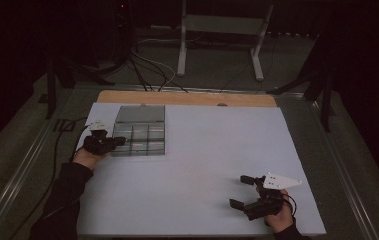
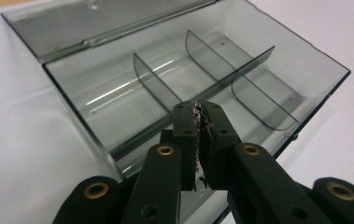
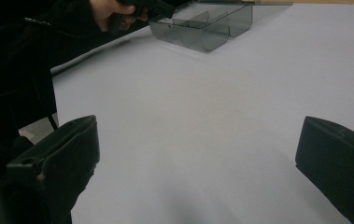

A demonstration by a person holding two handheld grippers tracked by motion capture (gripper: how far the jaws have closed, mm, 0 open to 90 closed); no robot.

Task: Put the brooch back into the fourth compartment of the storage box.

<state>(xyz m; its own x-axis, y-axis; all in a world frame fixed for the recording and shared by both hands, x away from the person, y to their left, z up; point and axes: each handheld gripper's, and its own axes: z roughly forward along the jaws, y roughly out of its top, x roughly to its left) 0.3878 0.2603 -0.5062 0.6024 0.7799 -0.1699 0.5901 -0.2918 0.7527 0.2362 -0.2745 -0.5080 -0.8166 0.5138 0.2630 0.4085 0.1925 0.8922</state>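
Two grippers are working over a white table, read here from left to right. At far left, the left gripper is reaching into the near-left corner of a smoky clear box. This box is lying at the table's rear left, its lid folded back flat toward the far edge. In the left gripper view, the left gripper is holding its jaws pressed together, and a small reddish-brown speck is showing between the tips; what that speck is cannot be told. The tips are hanging over the long central divider, with short cross dividers splitting the box into compartments on either side. Every compartment in sight is looking empty.

Moving right, the middle of the table is lying bare. At far right, near the front edge, the right gripper is resting well apart from the box, with its jaws spread wide and nothing between them. In the right gripper view, the two pads are framing blank table, and the box is sitting far off beside the person's other hand.

As a judgement of progress: the opening of the lid is already done, while the filling or sorting of compartments is seemingly just beginning. If the speck is a small item, placing it in a near compartment is the step in hand; closing the lid is remaining.
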